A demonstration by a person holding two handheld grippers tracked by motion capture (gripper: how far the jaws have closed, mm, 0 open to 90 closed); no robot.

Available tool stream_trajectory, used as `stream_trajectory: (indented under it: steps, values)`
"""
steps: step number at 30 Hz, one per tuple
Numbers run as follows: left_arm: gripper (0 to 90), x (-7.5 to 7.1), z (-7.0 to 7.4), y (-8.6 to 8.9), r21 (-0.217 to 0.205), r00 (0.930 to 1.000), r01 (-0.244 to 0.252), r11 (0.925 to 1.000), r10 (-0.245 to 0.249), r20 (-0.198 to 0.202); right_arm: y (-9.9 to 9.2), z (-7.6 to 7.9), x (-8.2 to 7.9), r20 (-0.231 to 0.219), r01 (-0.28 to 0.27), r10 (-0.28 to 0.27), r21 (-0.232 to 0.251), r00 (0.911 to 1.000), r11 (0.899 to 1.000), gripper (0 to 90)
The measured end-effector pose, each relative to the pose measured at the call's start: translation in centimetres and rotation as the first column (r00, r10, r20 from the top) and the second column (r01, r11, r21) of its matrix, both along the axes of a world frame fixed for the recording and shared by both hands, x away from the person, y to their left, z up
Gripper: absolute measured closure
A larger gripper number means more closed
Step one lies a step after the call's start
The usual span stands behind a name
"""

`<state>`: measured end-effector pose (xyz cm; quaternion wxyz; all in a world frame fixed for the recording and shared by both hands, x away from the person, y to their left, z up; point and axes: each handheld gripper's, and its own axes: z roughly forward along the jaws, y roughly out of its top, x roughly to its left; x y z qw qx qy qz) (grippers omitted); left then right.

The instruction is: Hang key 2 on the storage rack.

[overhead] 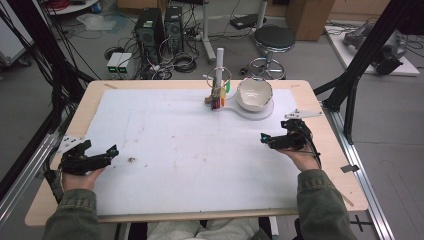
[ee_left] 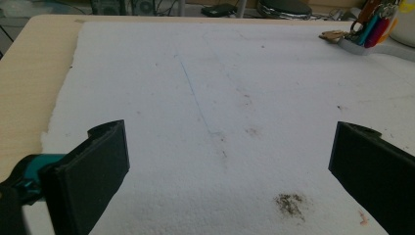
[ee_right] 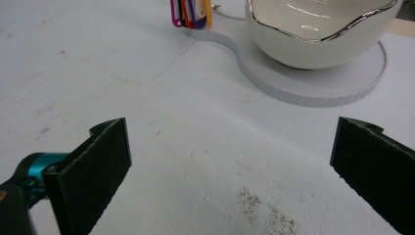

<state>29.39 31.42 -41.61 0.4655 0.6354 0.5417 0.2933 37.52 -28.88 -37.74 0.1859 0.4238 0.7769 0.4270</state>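
Observation:
My left gripper (overhead: pixel 101 147) is held low at the left edge of the white foam sheet (overhead: pixel 190 150), open, nothing between its jaws. In the left gripper view the gripper (ee_left: pixel 227 171) looks across the bare sheet towards a bunch of coloured key tags (ee_left: pixel 374 27) far off at the top right. My right gripper (overhead: pixel 275 133) is at the right side of the sheet, open and empty. In the right gripper view the gripper (ee_right: pixel 230 171) faces a white bowl with a silver rim (ee_right: pixel 318 34) on a round white base (ee_right: pixel 313 90), well ahead of the jaws.
The bowl (overhead: pixel 254 94) and its base (overhead: pixel 260 114) stand at the table's far middle, beside a white post (overhead: pixel 219 62) with hanging key tags (overhead: pixel 218 100). A dark smudge (overhead: pixel 131 160) marks the sheet near my left gripper. A stool (overhead: pixel 274 40) and computers stand beyond the table.

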Motion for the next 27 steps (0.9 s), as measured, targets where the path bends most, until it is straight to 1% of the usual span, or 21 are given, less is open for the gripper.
stream_trajectory:
  steps: [5,7,13,18,20,21,24,25,27]
  values:
    - [1.9,0.0,-0.1,-0.1,0.0,1.0,0.006,1.0,-0.006,-0.006,-0.4,-0.7,-0.7,0.028,0.007,-0.008,0.004,0.9996,1.0,0.5]
    - [1.9,0.0,-0.1,-0.1,0.001,0.9999,0.007,1.0,-0.006,-0.008,-0.5,-0.9,-0.9,0.029,0.01,-0.01,-0.002,0.9995,1.0,0.5]
    - [1.9,0.0,-0.2,-0.3,0.011,0.9997,0.017,0.9998,-0.017,-0.015,-0.8,-1.5,-1.2,0.028,0.015,-0.016,0.016,0.9995,1.0,0.5]
    - [1.9,0.0,-0.2,-0.3,0.011,0.9997,0.015,0.9998,-0.015,-0.02,-1.0,-2.0,-1.6,0.027,0.019,-0.02,0.012,0.9995,1.0,0.5]
    - [1.9,0.0,-0.3,-0.4,0.009,0.9997,0.014,0.9999,-0.014,-0.021,-1.0,-2.2,-1.7,0.016,0.028,-0.028,0.015,0.9995,0.999,0.5]
    - [1.9,0.0,-0.3,-0.4,0.012,0.9997,0.015,0.9998,-0.015,-0.022,-1.1,-2.4,-1.8,0.019,0.029,-0.03,0.008,0.9994,1.0,0.5]
    - [1.9,0.0,-0.3,-0.3,0.013,0.9996,0.015,0.9998,-0.014,-0.024,-1.4,-2.7,-2.0,0.013,0.037,-0.037,0.015,0.9992,0.999,0.5]
    - [1.9,0.0,-0.3,-0.3,0.014,0.9995,0.016,0.9998,-0.016,-0.026,-1.5,-2.8,-2.1,0.012,0.033,-0.033,0.01,0.9994,0.999,0.5]
    - [1.9,0.0,-0.3,-0.4,0.016,0.9995,0.016,0.9997,-0.016,-0.027,-1.6,-3.0,-2.3,0.017,0.033,-0.033,0.008,0.9993,0.999,0.5]
